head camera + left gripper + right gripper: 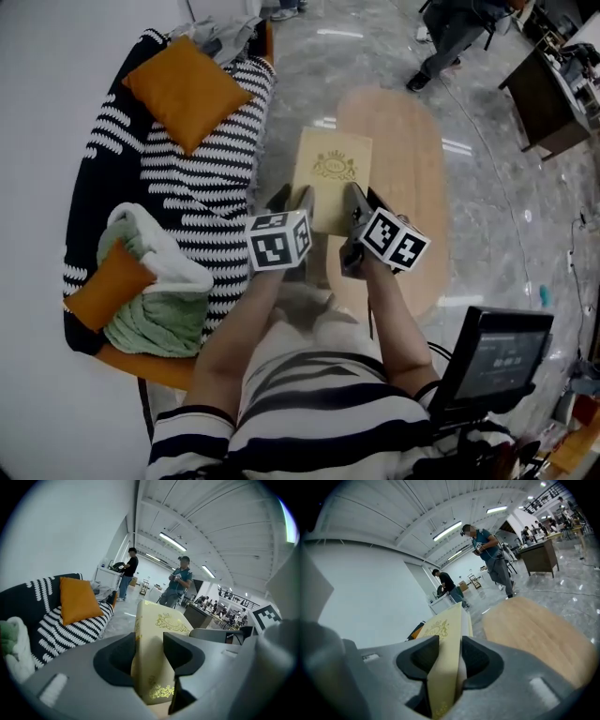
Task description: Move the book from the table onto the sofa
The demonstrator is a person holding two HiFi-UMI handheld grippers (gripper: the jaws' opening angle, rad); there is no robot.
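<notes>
Both sets of jaws pinch the cream gold-embossed book (330, 169), left gripper (293, 200) and right gripper (364, 202) side by side at its near edge, which hides behind their cubes (277, 240); wooden worktop (412, 169) to the jaws' right, striped sofa (220, 178) to their left

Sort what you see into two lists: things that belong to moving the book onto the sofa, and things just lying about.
Belongs to the job: cream book, gripped by the left gripper and right gripper; striped sofa; oval wooden table.
Just lying about: orange cushion; green blanket; monitor.
</notes>
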